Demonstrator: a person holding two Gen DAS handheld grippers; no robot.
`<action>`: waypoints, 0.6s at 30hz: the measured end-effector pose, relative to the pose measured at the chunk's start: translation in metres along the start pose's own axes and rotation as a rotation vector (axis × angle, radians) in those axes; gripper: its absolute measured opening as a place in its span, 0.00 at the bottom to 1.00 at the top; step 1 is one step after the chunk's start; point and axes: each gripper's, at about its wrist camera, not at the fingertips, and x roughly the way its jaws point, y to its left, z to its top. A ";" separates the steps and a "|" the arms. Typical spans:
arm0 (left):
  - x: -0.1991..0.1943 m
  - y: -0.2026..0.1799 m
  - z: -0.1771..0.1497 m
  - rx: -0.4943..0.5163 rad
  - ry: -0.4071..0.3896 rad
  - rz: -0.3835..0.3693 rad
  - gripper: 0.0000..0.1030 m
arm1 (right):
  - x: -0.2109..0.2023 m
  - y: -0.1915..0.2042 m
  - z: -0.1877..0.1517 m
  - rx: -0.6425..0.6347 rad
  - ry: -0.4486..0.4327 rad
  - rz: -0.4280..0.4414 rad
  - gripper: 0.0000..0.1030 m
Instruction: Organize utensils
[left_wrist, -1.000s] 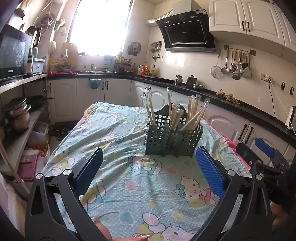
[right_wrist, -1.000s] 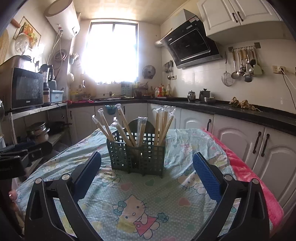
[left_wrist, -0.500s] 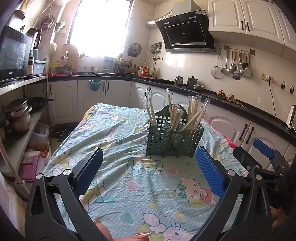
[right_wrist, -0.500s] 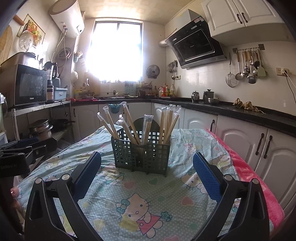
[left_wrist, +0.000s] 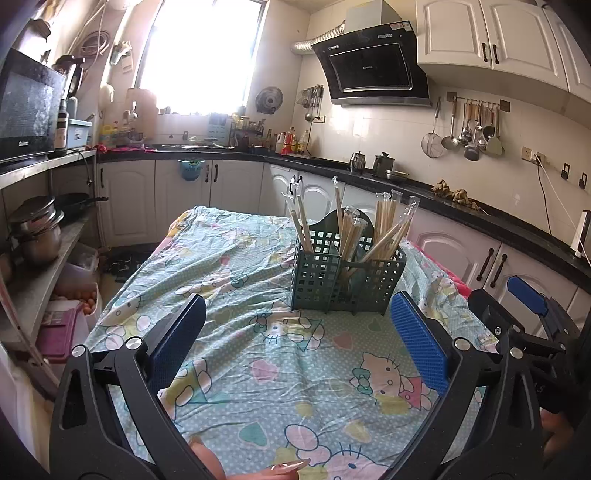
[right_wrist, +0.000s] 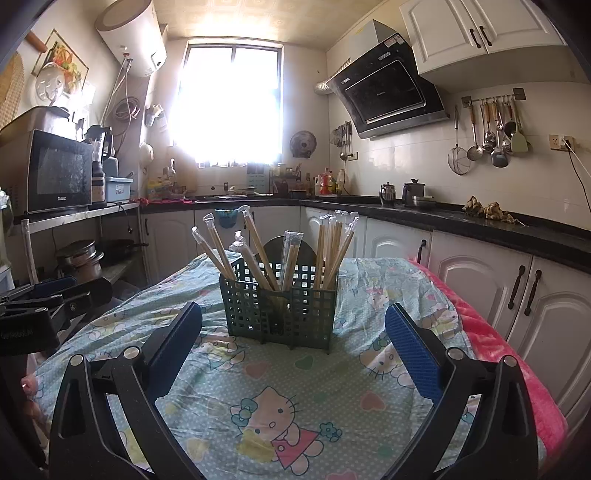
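Note:
A dark green lattice utensil holder (left_wrist: 345, 278) stands upright on the table with the cartoon-cat cloth (left_wrist: 258, 354). Its compartments hold several wrapped pairs of wooden chopsticks (left_wrist: 384, 236). The holder also shows in the right wrist view (right_wrist: 282, 308), with the chopsticks (right_wrist: 258, 254) leaning out of it. My left gripper (left_wrist: 297, 332) is open and empty, short of the holder. My right gripper (right_wrist: 293, 334) is open and empty, just in front of the holder. The right gripper also shows at the right edge of the left wrist view (left_wrist: 524, 314). The left gripper shows at the left edge of the right wrist view (right_wrist: 48, 302).
Kitchen counters (left_wrist: 480, 218) with white cabinets run behind and to the right of the table. A metal shelf with pots (left_wrist: 37, 232) and a microwave (right_wrist: 55, 173) stands at the left. A pink blanket (right_wrist: 491, 343) hangs over the table's right edge.
Both grippers have risen and tilted up a little, so the holder sits lower in both views. Both stay open and empty. The holder has not moved.

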 end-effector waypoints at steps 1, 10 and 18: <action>0.000 0.000 0.000 -0.002 0.001 0.000 0.90 | 0.000 0.000 0.000 0.000 0.000 -0.001 0.94; 0.000 0.000 0.000 -0.003 0.000 -0.002 0.90 | 0.000 0.001 0.000 -0.001 -0.001 -0.001 0.94; 0.000 0.001 0.000 -0.001 -0.003 -0.003 0.90 | -0.002 0.000 0.001 -0.002 -0.010 0.003 0.94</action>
